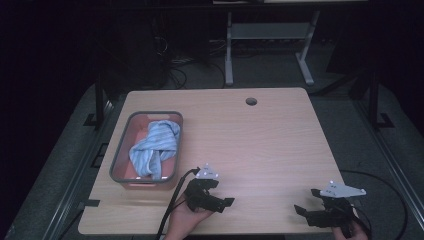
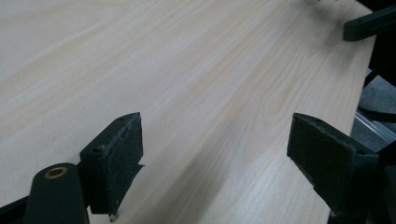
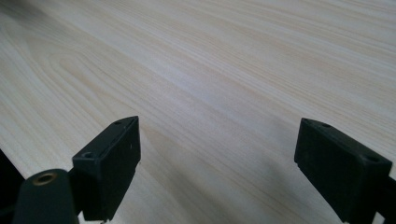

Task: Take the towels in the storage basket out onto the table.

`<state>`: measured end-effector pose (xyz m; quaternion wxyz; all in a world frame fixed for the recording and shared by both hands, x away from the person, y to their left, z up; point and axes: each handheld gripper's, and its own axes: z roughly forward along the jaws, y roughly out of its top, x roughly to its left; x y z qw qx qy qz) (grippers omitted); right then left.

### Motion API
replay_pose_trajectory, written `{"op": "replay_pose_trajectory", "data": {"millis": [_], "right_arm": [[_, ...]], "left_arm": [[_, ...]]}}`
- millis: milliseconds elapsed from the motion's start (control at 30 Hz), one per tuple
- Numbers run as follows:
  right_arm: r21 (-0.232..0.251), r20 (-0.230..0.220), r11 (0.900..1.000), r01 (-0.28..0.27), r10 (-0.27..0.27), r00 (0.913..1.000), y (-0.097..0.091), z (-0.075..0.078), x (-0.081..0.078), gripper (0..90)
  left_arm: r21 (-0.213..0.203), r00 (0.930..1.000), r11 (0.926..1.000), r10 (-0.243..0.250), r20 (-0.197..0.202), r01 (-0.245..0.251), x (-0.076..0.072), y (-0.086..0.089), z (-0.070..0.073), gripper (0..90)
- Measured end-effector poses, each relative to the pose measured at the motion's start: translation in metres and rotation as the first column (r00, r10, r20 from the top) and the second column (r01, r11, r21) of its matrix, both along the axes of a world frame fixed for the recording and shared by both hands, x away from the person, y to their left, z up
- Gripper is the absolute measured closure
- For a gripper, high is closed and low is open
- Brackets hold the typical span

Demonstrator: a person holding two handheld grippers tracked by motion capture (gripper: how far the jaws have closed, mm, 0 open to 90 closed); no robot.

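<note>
We hold the left gripper [image 1: 227, 202] and right gripper [image 1: 300, 210] low over the bare table [image 1: 260, 135], both spread wide with nothing between. The blue towel [image 1: 152, 147], seemingly bunched, lies in the grey basket [image 1: 122, 140], near the left gripper.

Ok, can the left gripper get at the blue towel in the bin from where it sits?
Probably yes. The left gripper is open and holds nothing, the blue towel lies loose in the open-topped bin just beyond it, and nothing stands between them but the bin's near wall.
</note>
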<state>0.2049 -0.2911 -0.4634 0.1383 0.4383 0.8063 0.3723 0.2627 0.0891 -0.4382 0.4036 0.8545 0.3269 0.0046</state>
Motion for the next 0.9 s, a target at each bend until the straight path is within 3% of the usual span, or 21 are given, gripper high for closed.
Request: {"op": "replay_pose_trajectory", "data": {"millis": [167,300,533,900], "right_arm": [[-0.004,0.003,1.0,0.002,-0.002,1.0,0.0,0.0,0.0,14.0],[0.0,0.007,1.0,0.008,-0.008,0.9999,-0.001,0.001,-0.001,14.0],[0.006,0.012,0.9999,0.013,-0.013,0.9998,-0.001,0.002,-0.002,14.0],[0.007,0.017,0.9999,0.014,-0.014,0.9998,-0.003,0.003,-0.002,14.0]], "left_arm": [[-0.006,1.0,1.0,-0.005,0.004,0.005,0.006,-0.004,0.011,17.8],[0.023,0.9995,0.9992,-0.032,0.006,0.032,0.012,-0.011,0.018,17.6],[0.023,0.9984,0.9983,-0.054,-0.015,0.054,0.023,-0.02,0.029,17.4],[0.028,0.9975,0.9976,-0.062,-0.033,0.063,0.04,-0.02,0.05,17.4]]}}
